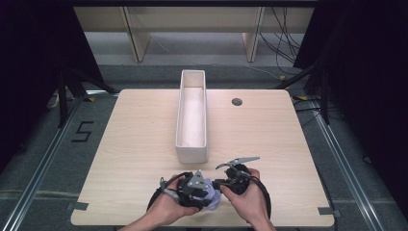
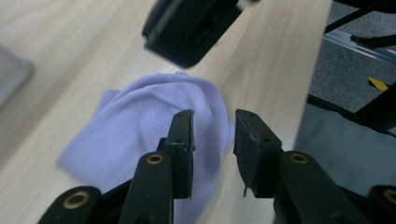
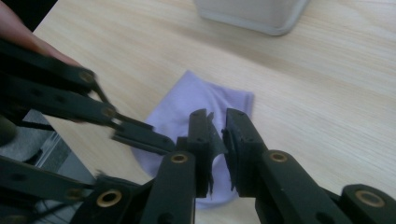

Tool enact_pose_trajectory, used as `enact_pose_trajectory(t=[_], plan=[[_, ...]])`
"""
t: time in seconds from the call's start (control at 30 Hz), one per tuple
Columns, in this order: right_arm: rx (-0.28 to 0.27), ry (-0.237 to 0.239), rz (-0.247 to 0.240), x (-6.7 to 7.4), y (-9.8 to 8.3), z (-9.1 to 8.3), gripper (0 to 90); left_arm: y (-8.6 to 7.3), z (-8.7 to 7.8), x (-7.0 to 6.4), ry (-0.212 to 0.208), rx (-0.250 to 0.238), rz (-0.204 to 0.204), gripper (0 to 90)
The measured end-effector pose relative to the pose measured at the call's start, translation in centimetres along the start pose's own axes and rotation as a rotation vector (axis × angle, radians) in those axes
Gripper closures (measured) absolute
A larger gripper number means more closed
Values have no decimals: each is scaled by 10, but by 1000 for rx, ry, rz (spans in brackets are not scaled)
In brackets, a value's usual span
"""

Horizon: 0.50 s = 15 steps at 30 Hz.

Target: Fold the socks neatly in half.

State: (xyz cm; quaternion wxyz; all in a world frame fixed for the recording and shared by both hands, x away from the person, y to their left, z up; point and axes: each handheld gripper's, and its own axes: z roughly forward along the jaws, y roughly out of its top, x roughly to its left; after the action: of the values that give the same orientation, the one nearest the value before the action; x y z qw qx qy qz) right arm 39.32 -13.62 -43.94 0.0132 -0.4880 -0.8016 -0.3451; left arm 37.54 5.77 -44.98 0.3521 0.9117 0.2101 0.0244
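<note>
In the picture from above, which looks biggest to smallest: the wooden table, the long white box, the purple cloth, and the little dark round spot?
1. Wooden table, by far.
2. Long white box.
3. Purple cloth, though the grippers and hands cover part of it.
4. Dark round spot.
</note>
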Motion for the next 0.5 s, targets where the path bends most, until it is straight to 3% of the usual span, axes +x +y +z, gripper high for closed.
enact_pose_trajectory(t=[0.07,0.1,0.13,0.17,0.23,0.27,0.3,0.37,0.5], plan=[[-2,1,-23,5,1,4,815,-5,-11,3,18,-2,-13,710],[1,19,-65,9,1,9,837,-8,-16,6,25,27,6,774],[1,19,-65,9,1,9,837,-12,-16,7,25,20,-17,774],[12,12,-54,12,1,11,851,-15,-15,8,15,28,-20,795],[30,5,-98,11,1,18,872,-20,-8,10,0,27,-38,821],[51,-3,-81,11,1,21,876,-22,-4,10,-6,29,-47,824],[63,-40,-106,7,0,27,876,-25,3,12,-14,38,-64,825],[92,-57,-86,6,-1,27,875,-26,7,12,-12,45,-66,824],[118,-86,-93,-1,-5,32,867,-30,16,12,-11,58,-72,812]])
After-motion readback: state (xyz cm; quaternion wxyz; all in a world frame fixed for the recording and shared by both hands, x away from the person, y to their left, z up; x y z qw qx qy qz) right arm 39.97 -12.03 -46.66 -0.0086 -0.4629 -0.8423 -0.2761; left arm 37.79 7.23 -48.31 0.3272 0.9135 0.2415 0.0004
